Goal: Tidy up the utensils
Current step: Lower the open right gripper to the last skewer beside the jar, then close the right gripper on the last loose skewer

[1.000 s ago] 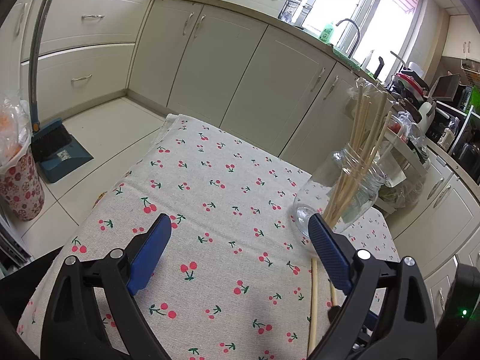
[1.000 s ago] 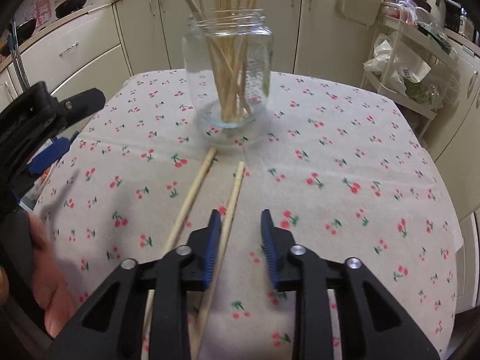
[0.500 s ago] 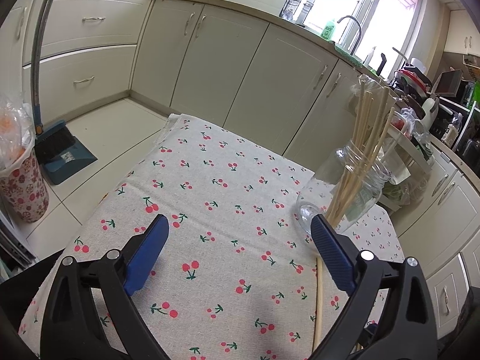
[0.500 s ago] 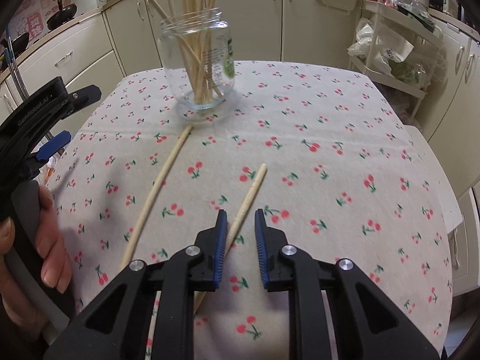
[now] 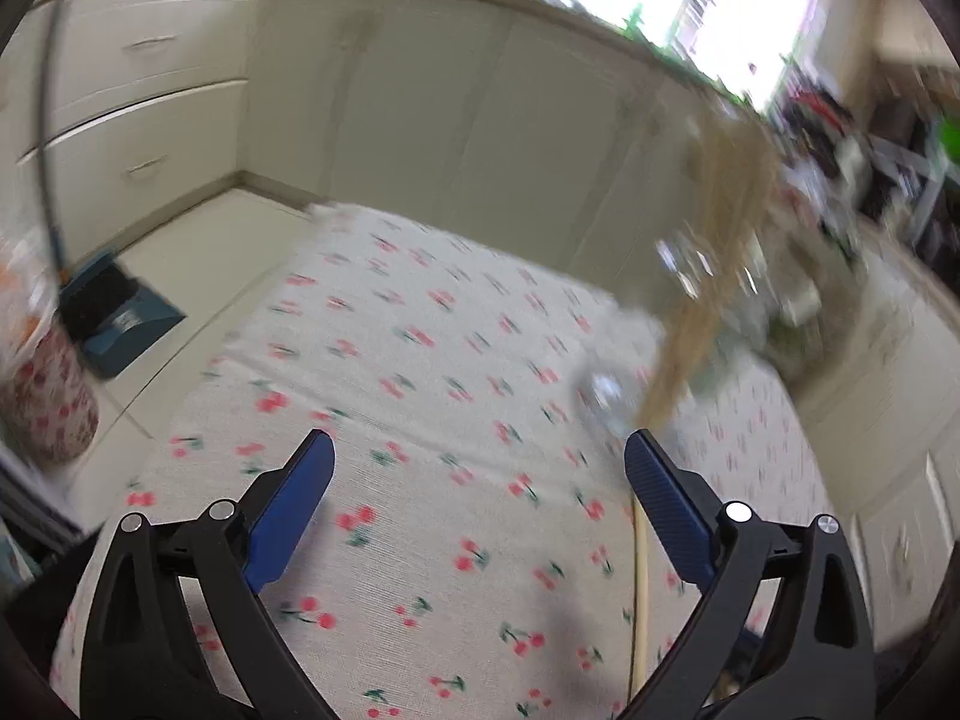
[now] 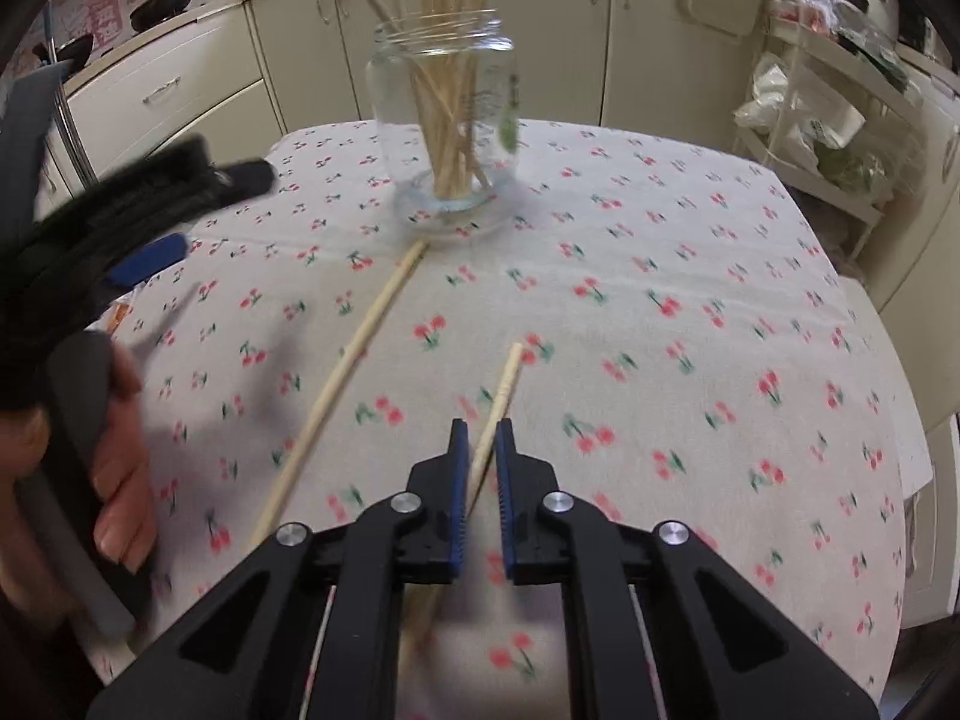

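Observation:
A glass jar (image 6: 447,120) holding several wooden chopsticks stands at the far side of the cherry-print tablecloth (image 6: 690,276). My right gripper (image 6: 480,429) is shut on one chopstick (image 6: 504,378), whose tip points up and away between the blue pads. A second, longer chopstick (image 6: 360,348) lies loose on the cloth to its left, one end near the jar. My left gripper (image 5: 477,450) is open and holds nothing, hovering over the cloth; the view is blurred by motion. The jar (image 5: 690,330) is ahead to its right, and the loose chopstick (image 5: 641,600) runs beside its right finger.
A person's hand (image 6: 120,480) grips the left gripper's handle at the left edge. Cream cabinets surround the table. A white rack with bags (image 6: 828,120) stands at the right. On the floor to the left are a blue dustpan (image 5: 120,318) and a floral bin (image 5: 48,408).
My right gripper's jaws have closed from a narrow gap onto the shorter chopstick. The left gripper has rolled a little, which blurs its view; it stays open.

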